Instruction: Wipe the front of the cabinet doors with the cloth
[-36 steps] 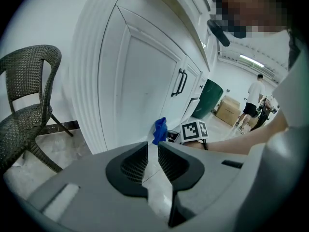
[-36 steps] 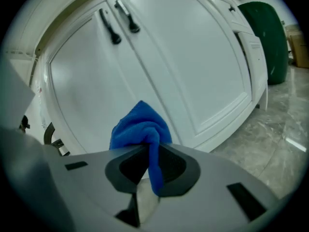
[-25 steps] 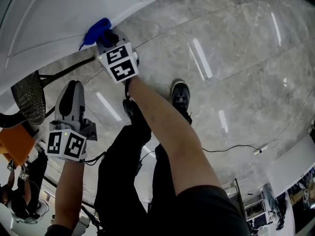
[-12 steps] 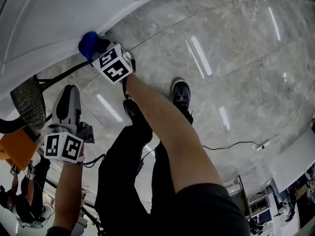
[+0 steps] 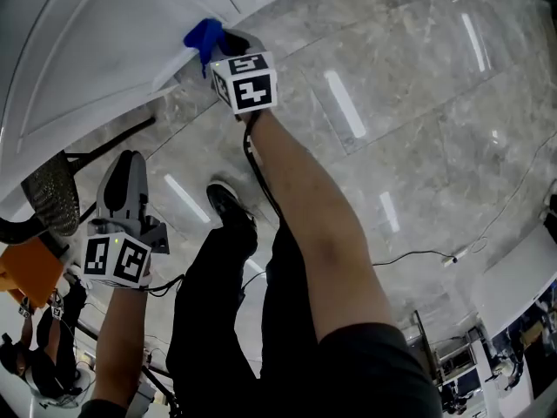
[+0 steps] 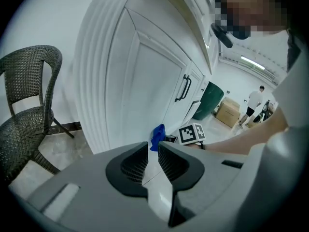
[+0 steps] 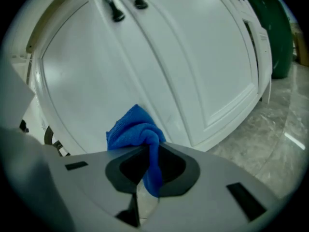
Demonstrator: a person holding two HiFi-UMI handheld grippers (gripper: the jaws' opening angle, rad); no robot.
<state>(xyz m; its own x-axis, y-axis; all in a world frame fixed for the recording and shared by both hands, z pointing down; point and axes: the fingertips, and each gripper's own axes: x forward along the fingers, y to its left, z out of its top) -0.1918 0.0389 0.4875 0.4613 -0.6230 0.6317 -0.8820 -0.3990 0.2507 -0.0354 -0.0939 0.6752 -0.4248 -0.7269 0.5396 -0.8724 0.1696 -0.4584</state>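
- Showing a glossy grey marble floor (image 5: 418,85) that meets white panelled cabinet doors (image 7: 159,66) with dark handles (image 7: 114,9); a wicker chair (image 6: 29,105) stands at the far left.
- Cloth (image 7: 133,129): blue, bunched, pinched between the jaws of the right claw (image 7: 147,156) at a door's lower panel.
- Left claw (image 6: 152,153): jaws drawn nearly together, empty, near the chair.

The right arm (image 5: 305,225) reaches straight out in front, forearm bare. The right gripper (image 5: 224,43) has its jaws clamped on a bunched blue cloth (image 5: 203,35). The left arm (image 5: 117,338) is held lower and nearer the body. The left gripper (image 5: 129,159) points forward, jaws almost together, nothing between them.
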